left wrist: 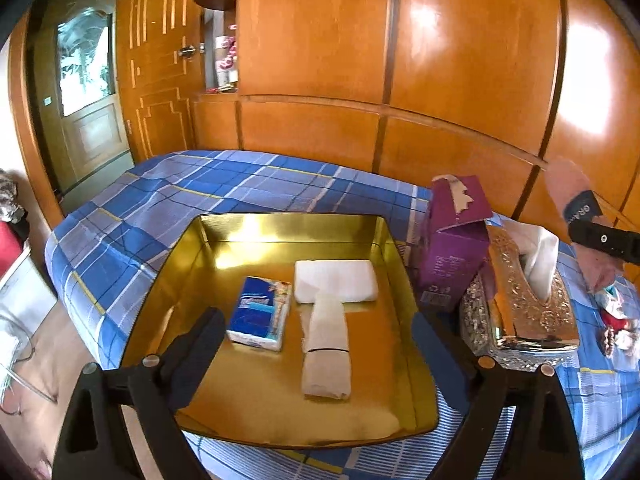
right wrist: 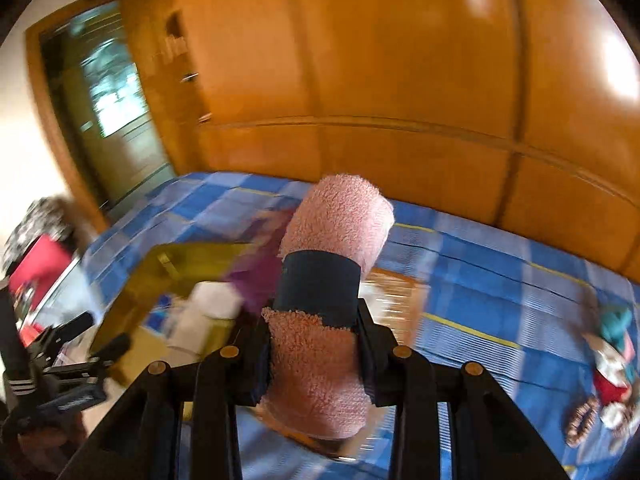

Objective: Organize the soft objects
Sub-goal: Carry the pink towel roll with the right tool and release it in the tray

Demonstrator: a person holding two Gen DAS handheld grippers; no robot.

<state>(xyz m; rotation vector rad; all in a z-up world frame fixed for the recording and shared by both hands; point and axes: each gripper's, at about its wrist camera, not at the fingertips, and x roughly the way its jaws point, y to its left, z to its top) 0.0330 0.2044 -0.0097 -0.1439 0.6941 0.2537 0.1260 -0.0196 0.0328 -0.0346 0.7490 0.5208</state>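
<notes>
A gold tray (left wrist: 192, 264) lies on the blue plaid bed. It holds a blue tissue pack (left wrist: 260, 312), a folded white cloth (left wrist: 336, 280) and a beige cloth roll (left wrist: 326, 352) with a dark band. My left gripper (left wrist: 316, 318) stands wide open above the tray's near side, gripping nothing. My right gripper (right wrist: 316, 344) is shut on a pink towel roll (right wrist: 340, 216) wrapped in a dark band, held in the air over the bed to the right of the tray (right wrist: 160, 276). The left wrist view shows the right gripper's body and the hand (left wrist: 576, 192) on it at the right edge.
A purple carton (left wrist: 452, 256) and an ornate silver tissue box (left wrist: 520, 304) stand just right of the tray. A pile of small colourful items (right wrist: 612, 380) lies further right on the bed. Wooden wardrobe panels rise behind; the bed's edge and floor are at the left.
</notes>
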